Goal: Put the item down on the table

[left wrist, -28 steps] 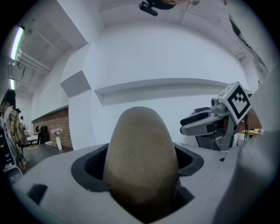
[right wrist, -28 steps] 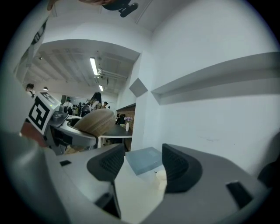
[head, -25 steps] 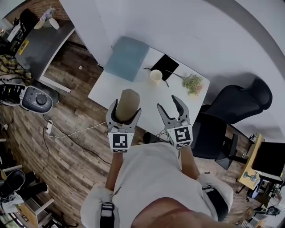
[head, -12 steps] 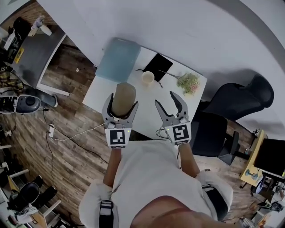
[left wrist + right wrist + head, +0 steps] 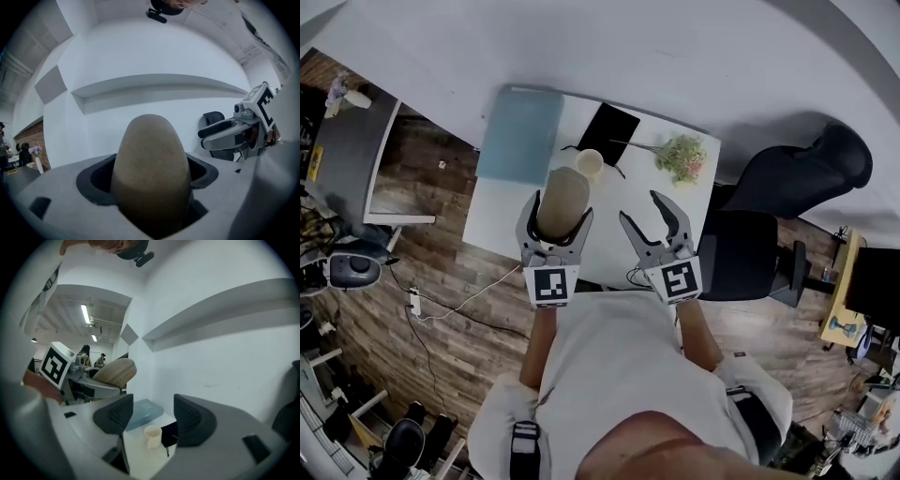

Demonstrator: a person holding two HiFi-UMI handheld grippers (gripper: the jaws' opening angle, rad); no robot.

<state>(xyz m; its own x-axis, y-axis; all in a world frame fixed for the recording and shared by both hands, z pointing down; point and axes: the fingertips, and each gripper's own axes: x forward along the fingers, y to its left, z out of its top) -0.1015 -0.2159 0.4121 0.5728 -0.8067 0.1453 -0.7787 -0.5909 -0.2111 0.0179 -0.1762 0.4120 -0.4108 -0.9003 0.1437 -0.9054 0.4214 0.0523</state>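
Note:
A tan, rounded, loaf-shaped item [image 5: 562, 200] sticks out from between the jaws of my left gripper [image 5: 556, 223], which is shut on it; in the left gripper view the item [image 5: 151, 171] fills the space between the pads. My right gripper [image 5: 654, 221] stands open and empty beside it; its jaws [image 5: 151, 417] frame the white cup [image 5: 152, 435]. Both grippers hover over the near edge of the white table [image 5: 497, 214]. In the right gripper view the held item [image 5: 116, 371] shows at the left.
On the table lie a pale blue flat box [image 5: 521, 134], a white cup [image 5: 590, 163], a black pad [image 5: 608, 130] and a bunch of small flowers [image 5: 681, 157]. A black office chair [image 5: 757, 264] stands right of the table; cables run over the wooden floor [image 5: 431, 319] at the left.
Both grippers have moved forward over the table with the item still held in the left one. The table now sits more squarely in front of me; the right jaws stay open.

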